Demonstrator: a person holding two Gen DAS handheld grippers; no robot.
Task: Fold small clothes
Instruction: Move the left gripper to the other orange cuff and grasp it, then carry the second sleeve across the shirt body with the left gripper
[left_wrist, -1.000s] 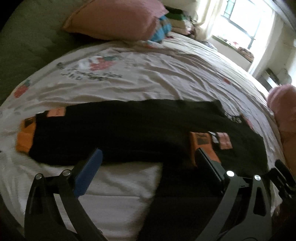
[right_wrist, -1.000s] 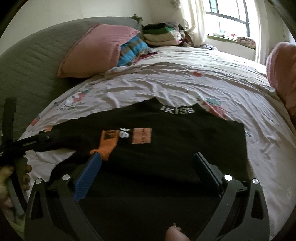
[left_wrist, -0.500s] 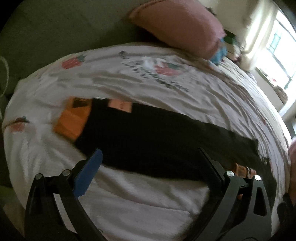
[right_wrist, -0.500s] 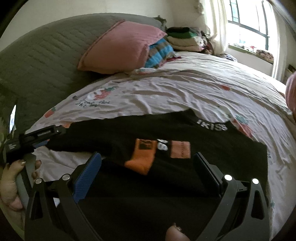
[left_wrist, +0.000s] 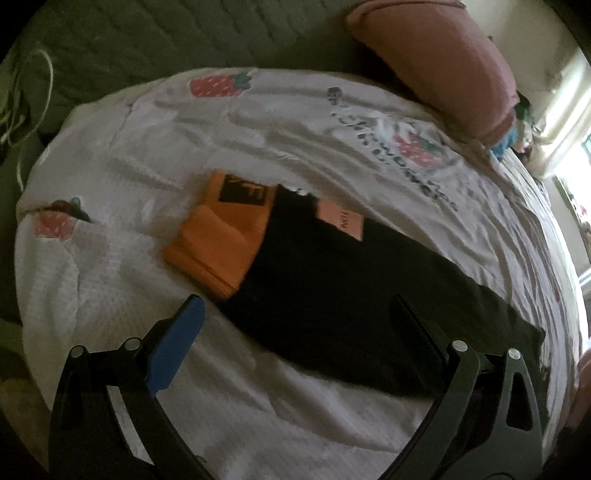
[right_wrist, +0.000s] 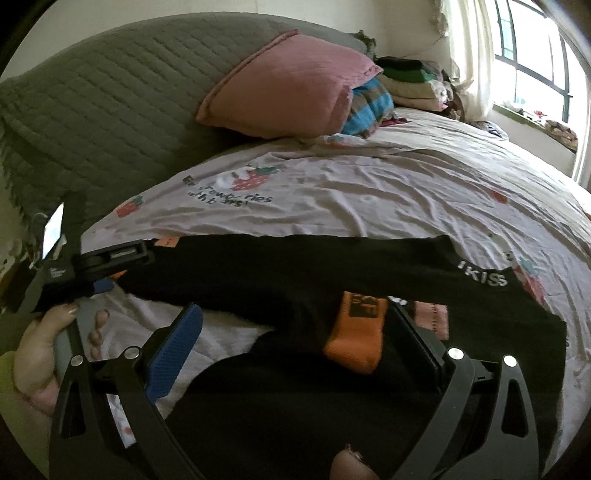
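A black sweater (right_wrist: 295, 273) with white "IKISS" collar lettering (right_wrist: 482, 277) lies flat on the bed. One sleeve is folded across the body, and its orange cuff (right_wrist: 354, 332) sits just inside my right gripper's (right_wrist: 295, 325) dark finger. That gripper is open and holds nothing. The other sleeve (left_wrist: 351, 295) stretches out sideways and ends in an orange cuff (left_wrist: 221, 243). My left gripper (left_wrist: 295, 317) hovers open just short of that sleeve, the cuff ahead of its blue pad (left_wrist: 177, 343). In the right wrist view the left gripper (right_wrist: 147, 251) is at the far sleeve end, held by a hand (right_wrist: 48, 350).
The sheet (right_wrist: 369, 184) is pale with strawberry prints. A pink pillow (right_wrist: 288, 88) leans on the grey quilted headboard (right_wrist: 110, 103), with striped cloth and a stack of folded clothes (right_wrist: 410, 81) behind it. A window (right_wrist: 535, 55) is at the far right. White cords (left_wrist: 22, 103) hang at the left.
The left gripper has travelled left along the outstretched sleeve, bringing its orange cuff into the middle of its view. The right gripper shifted slightly; the folded cuff now sits closer to its dark finger.
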